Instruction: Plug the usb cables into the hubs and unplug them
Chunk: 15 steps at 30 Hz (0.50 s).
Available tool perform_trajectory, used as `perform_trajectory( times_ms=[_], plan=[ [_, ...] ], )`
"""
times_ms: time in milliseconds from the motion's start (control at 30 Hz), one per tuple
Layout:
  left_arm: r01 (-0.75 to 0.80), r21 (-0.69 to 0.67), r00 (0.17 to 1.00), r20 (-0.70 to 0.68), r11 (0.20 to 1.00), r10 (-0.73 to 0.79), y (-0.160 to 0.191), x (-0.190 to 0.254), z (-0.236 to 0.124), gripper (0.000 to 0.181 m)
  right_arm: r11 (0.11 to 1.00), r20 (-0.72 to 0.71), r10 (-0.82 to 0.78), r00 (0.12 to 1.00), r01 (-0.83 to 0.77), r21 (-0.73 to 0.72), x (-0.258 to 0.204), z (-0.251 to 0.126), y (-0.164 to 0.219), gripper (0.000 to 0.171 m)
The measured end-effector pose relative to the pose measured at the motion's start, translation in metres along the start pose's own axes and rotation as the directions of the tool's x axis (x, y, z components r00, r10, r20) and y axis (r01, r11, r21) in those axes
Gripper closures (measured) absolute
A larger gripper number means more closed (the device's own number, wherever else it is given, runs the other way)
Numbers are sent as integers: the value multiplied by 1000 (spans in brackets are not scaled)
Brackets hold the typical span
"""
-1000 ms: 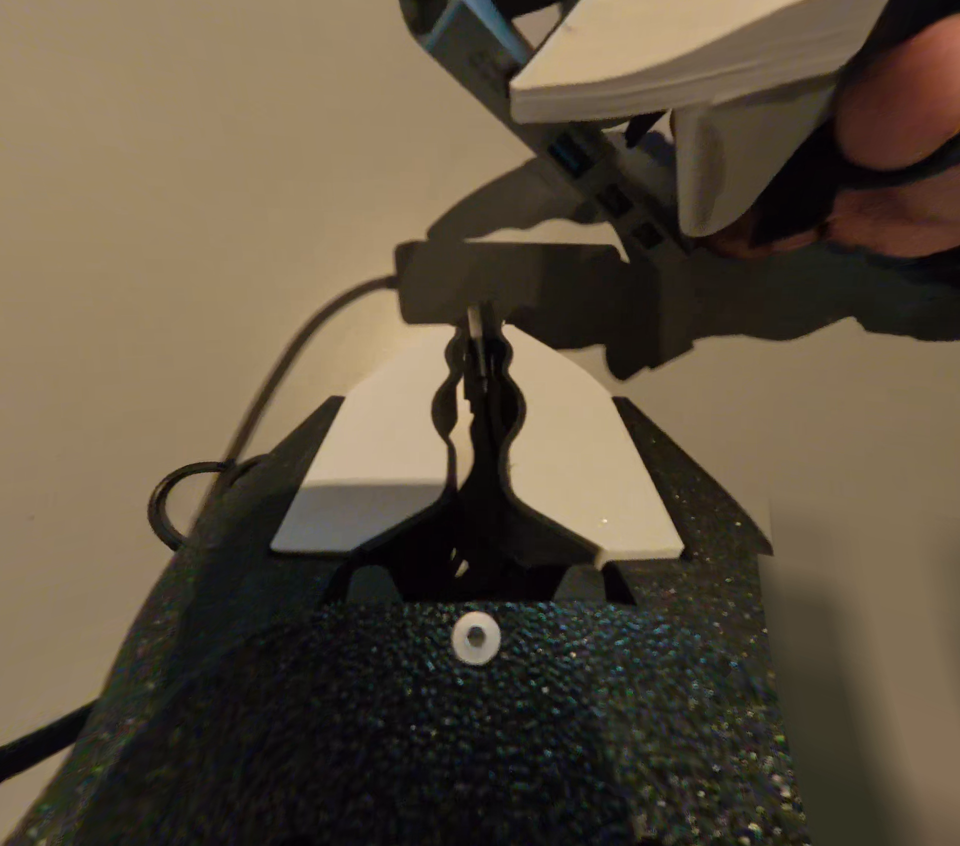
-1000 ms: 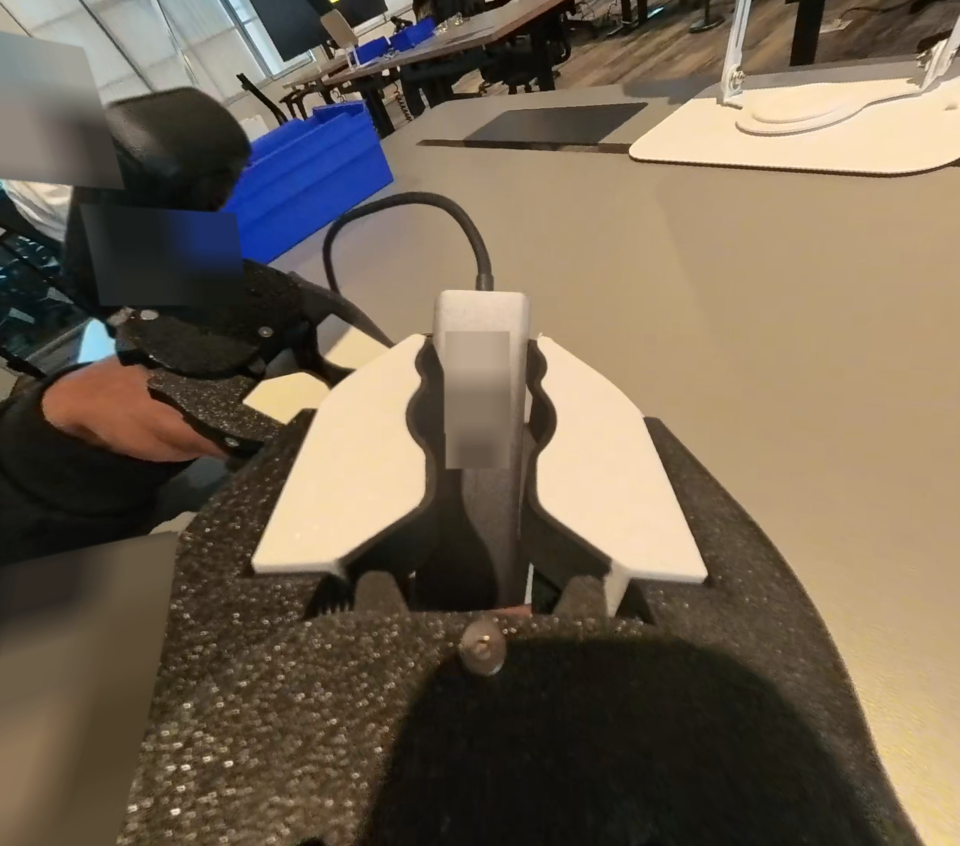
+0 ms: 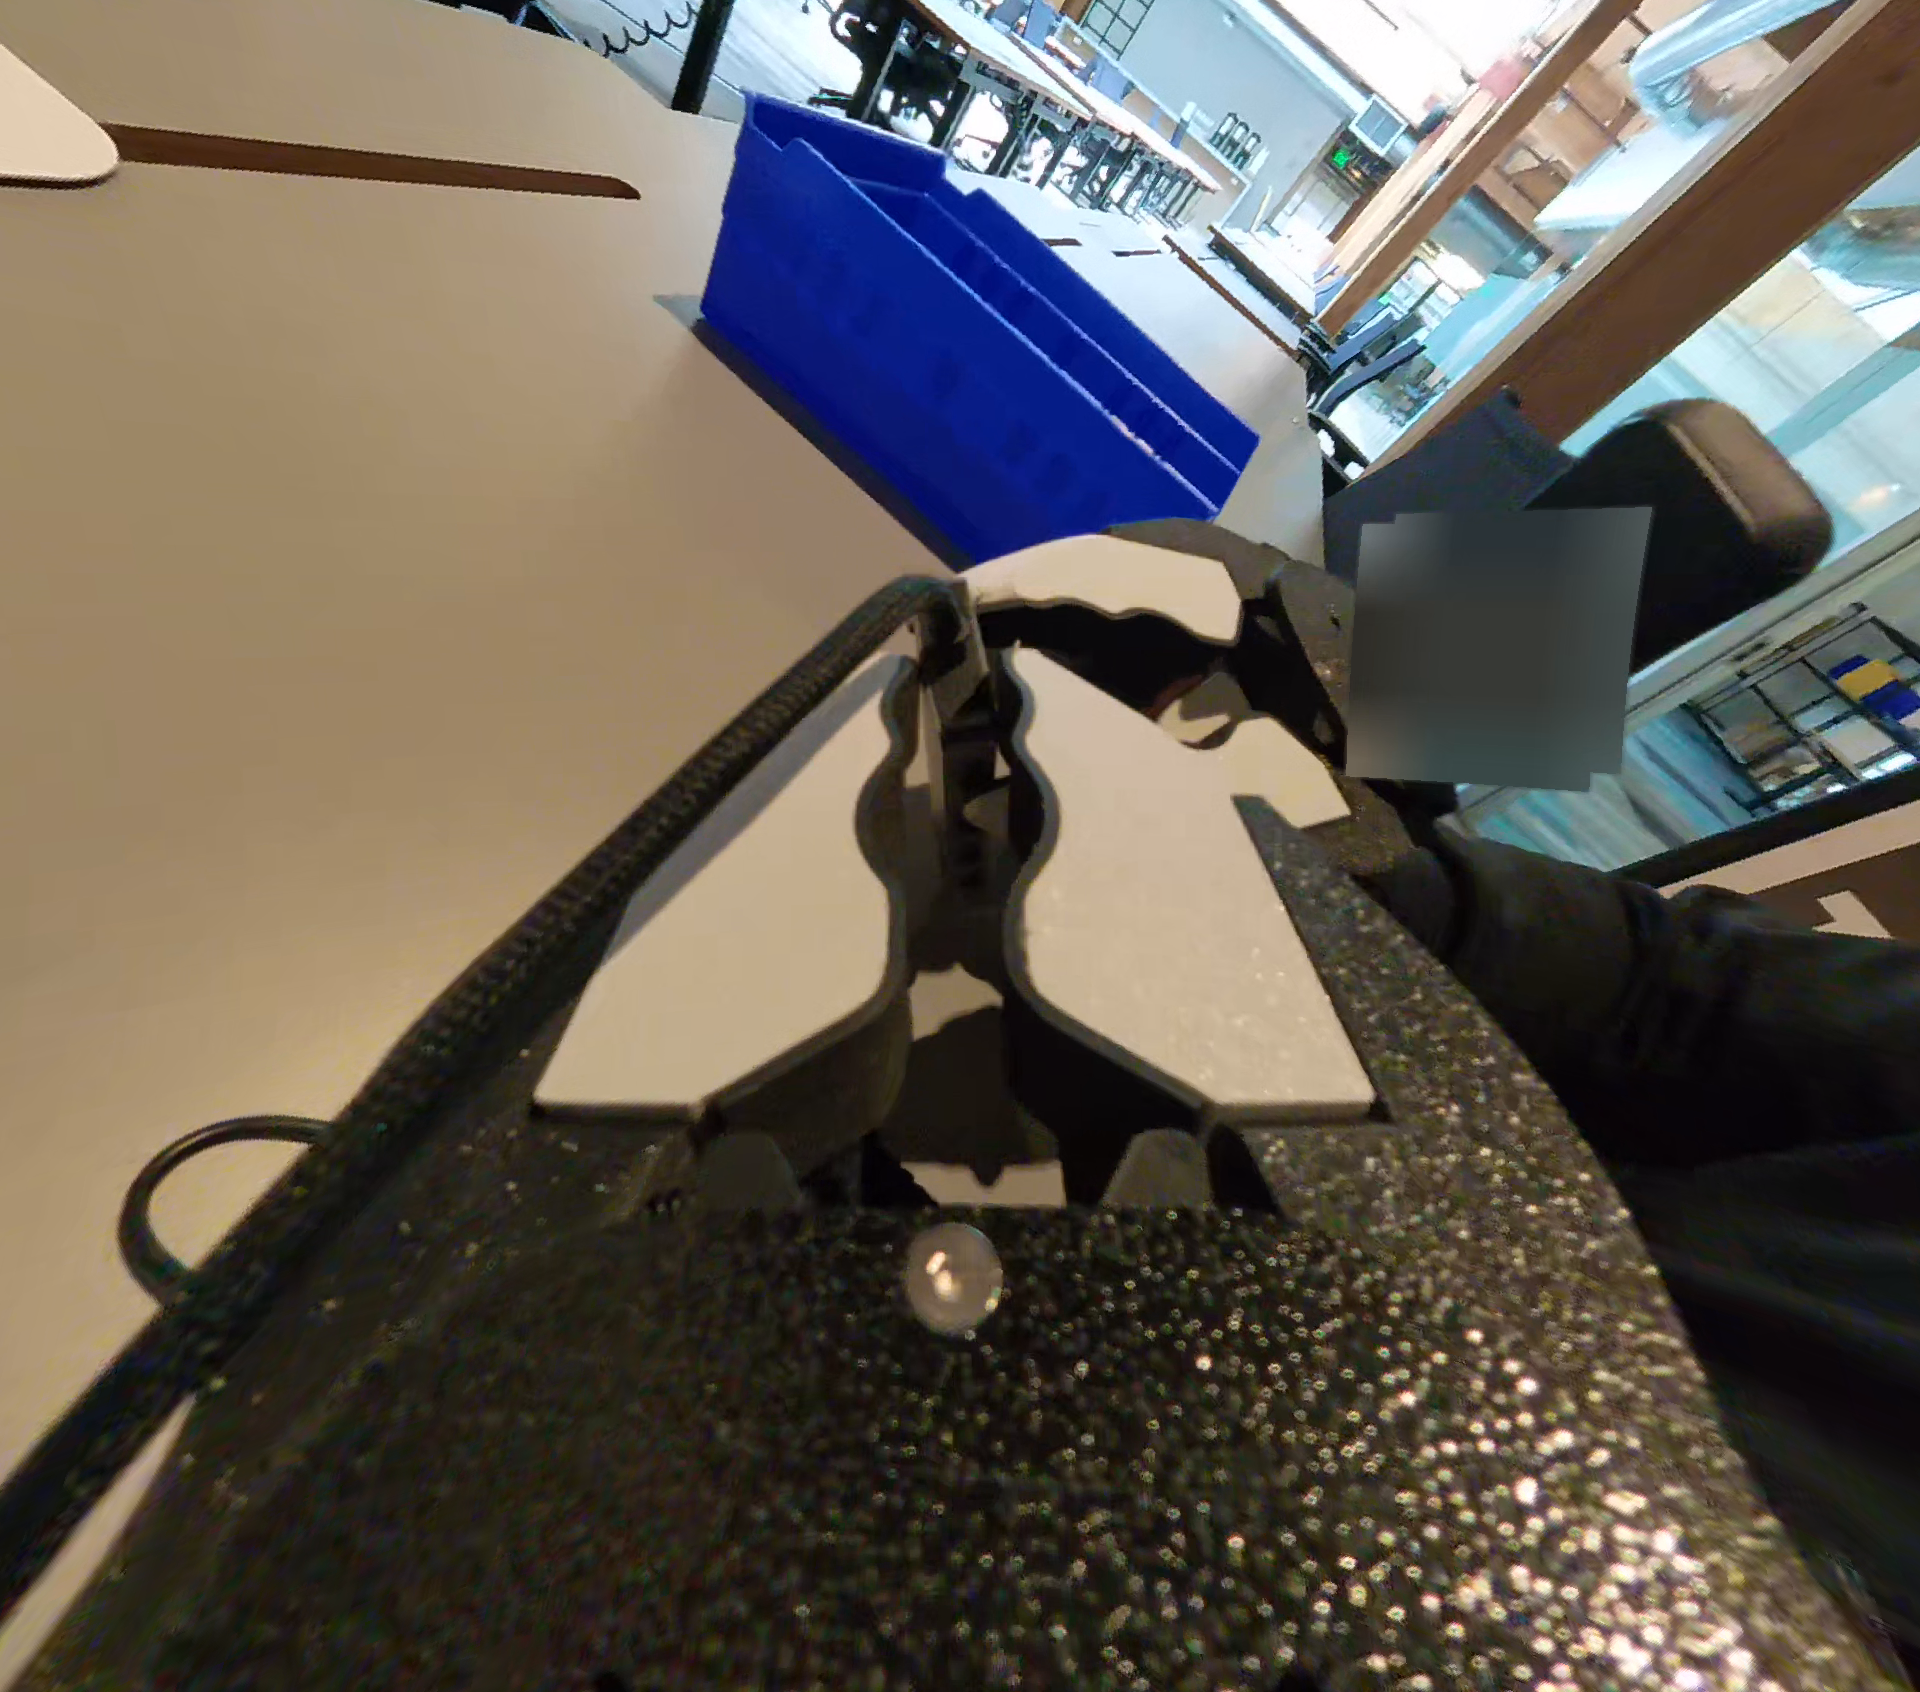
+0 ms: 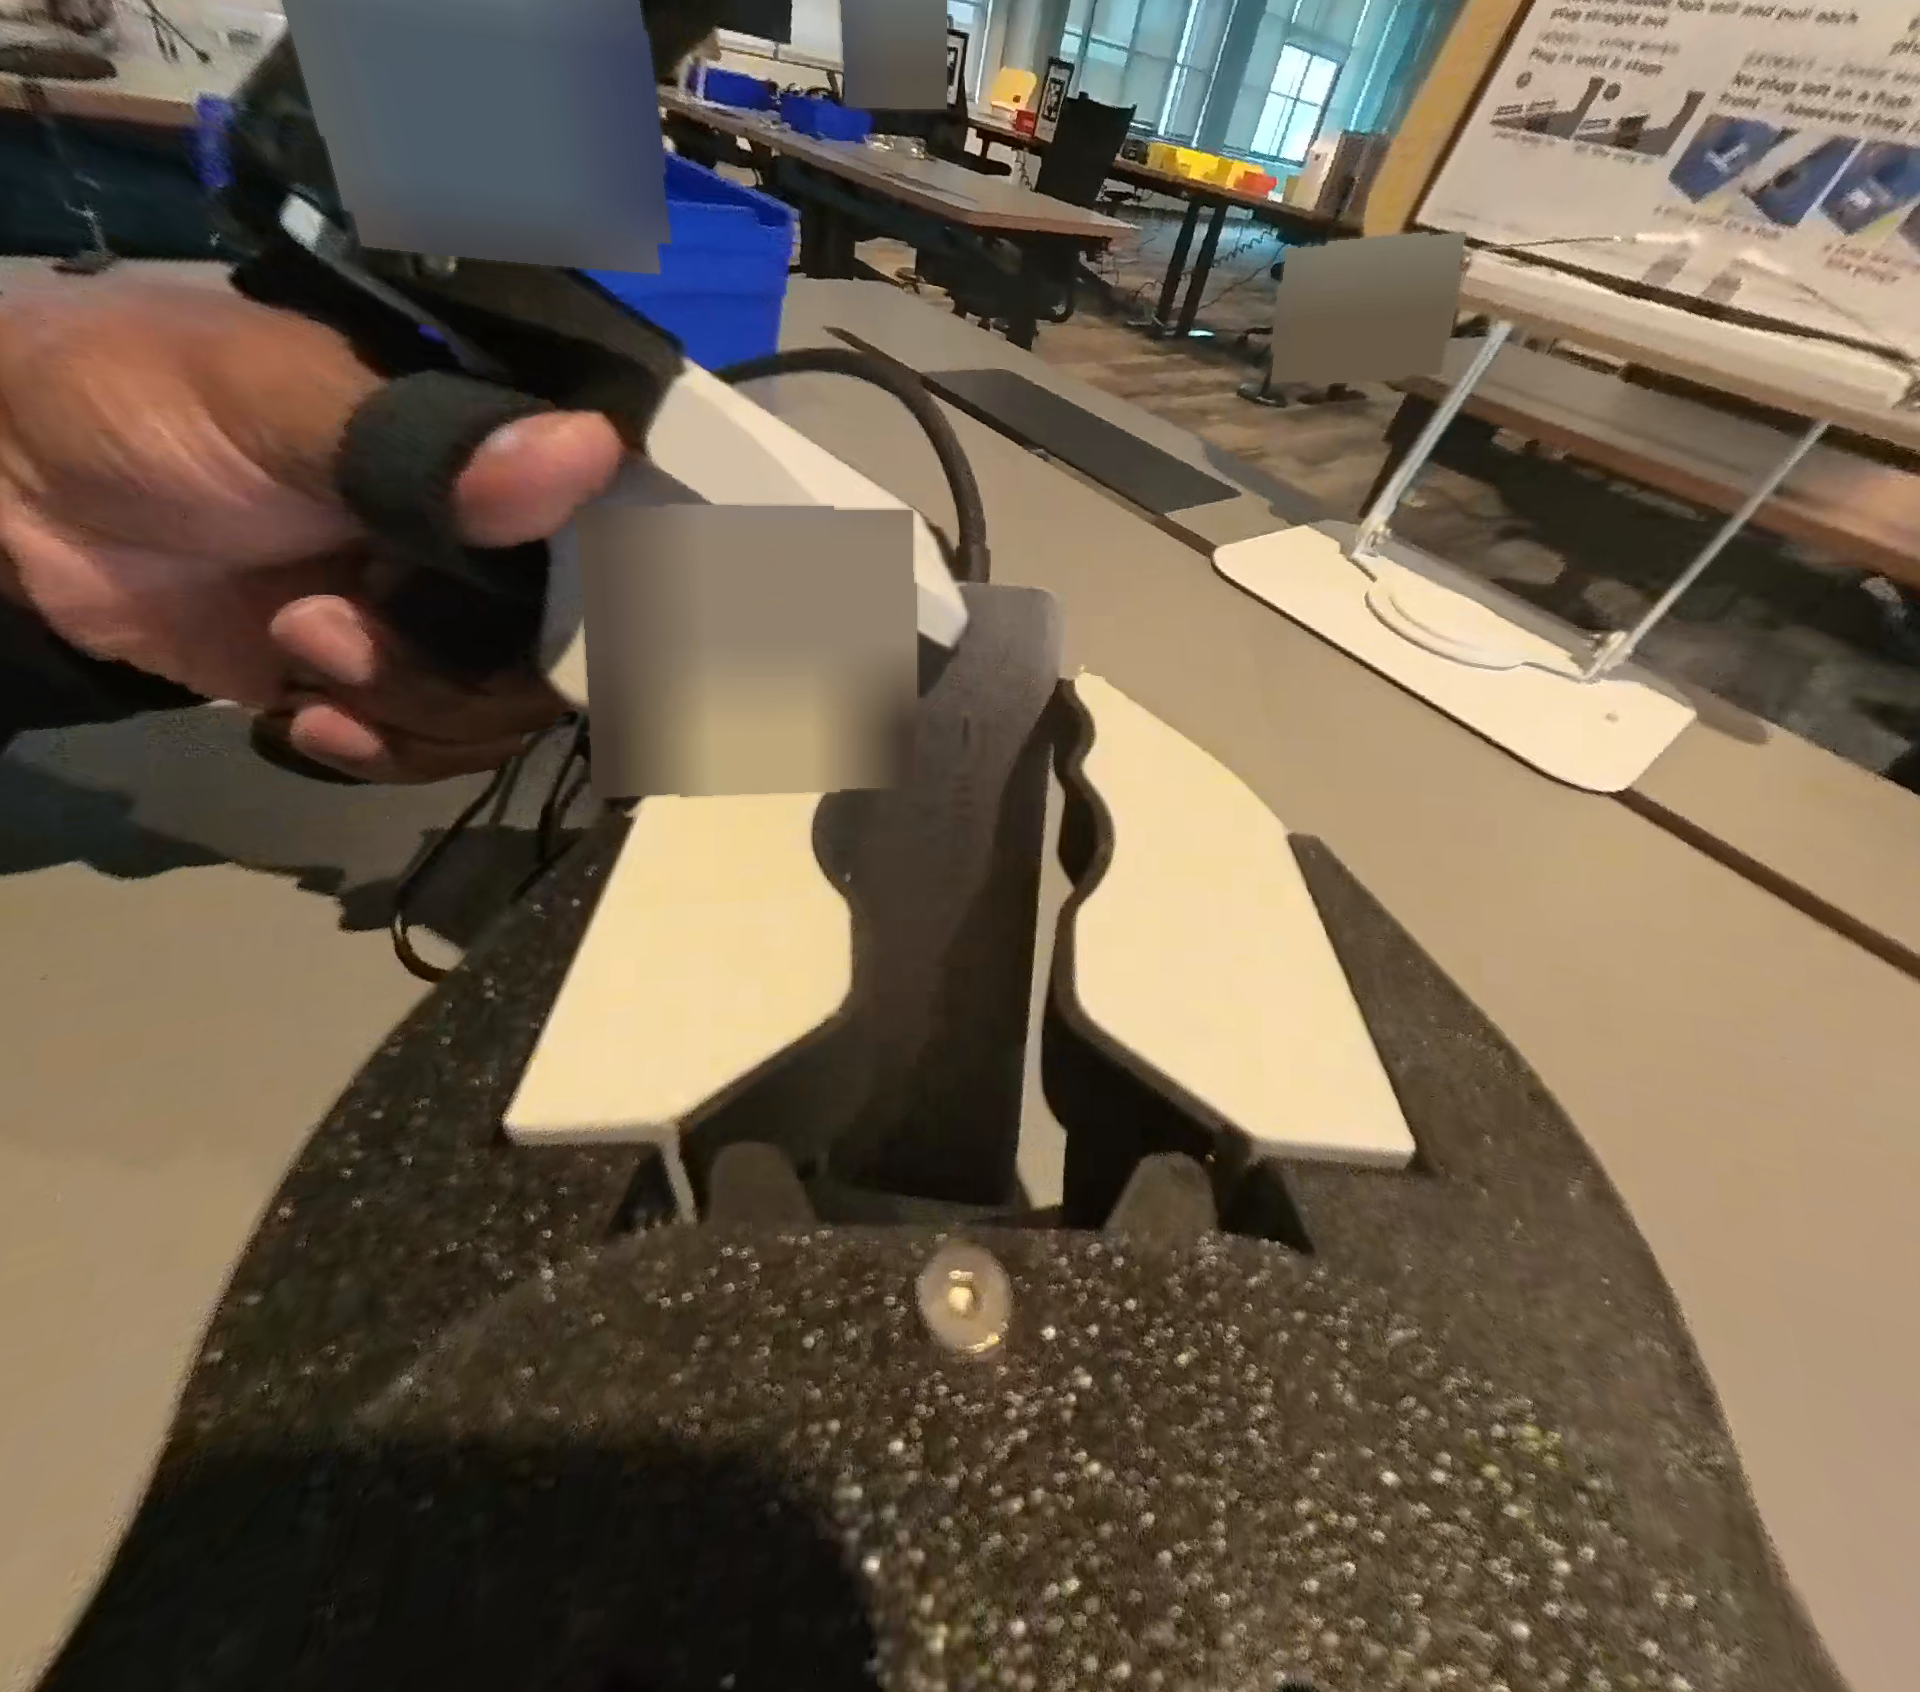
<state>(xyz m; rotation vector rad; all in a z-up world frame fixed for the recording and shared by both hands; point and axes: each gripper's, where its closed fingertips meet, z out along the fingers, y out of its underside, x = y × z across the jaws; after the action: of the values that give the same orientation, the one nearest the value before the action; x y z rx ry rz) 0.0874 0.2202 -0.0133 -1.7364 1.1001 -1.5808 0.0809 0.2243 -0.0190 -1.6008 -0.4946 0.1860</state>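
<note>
While blurred print covers the instruction board (image 4: 1704, 32), nothing reads clearly

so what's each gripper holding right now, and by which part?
Left gripper: shut on the USB plug, braided cable trailing left. Right gripper: shut on the grey hub, gripped across its body.

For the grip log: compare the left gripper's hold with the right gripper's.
The left gripper is pinched almost shut on a thin plug; the right gripper stands wider, around a broad dark hub. The plug's braided cable trails back past the left gripper's finger; the hub's smooth cable arcs away from its far end. Both grip a cabled item.
</note>
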Motion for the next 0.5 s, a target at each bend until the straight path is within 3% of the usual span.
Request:
perform_trajectory(
  times_ms=[33, 167, 267, 400, 500],
  plan=[
    [-13, -1, 1000, 11, 1000, 13, 1, -1, 0, 168, 1000, -7, -12, 1000, 12, -3, 0, 1, 1, 136],
    [-81, -21, 996, 40, 997, 81, 2, -6, -2, 170, 1000, 45, 15, 999, -15, -4, -2, 0, 2, 138],
    [-120, -37, 992, 35, 992, 122, 2, -6, -5, 170, 987, 197, 160, 967, -162, -7, -5, -6, -3, 130],
    [-146, -53, 989, -33, 988, 145, 3, 3, -8, 171, 906, 426, 421, 801, -393, -158, -16, -17, 4, 129],
    [-166, -77, 983, -88, 983, 159, 7, 13, -7, 170, 856, 504, 513, 695, -461, -236, -22, -24, 9, 137]
  ],
)
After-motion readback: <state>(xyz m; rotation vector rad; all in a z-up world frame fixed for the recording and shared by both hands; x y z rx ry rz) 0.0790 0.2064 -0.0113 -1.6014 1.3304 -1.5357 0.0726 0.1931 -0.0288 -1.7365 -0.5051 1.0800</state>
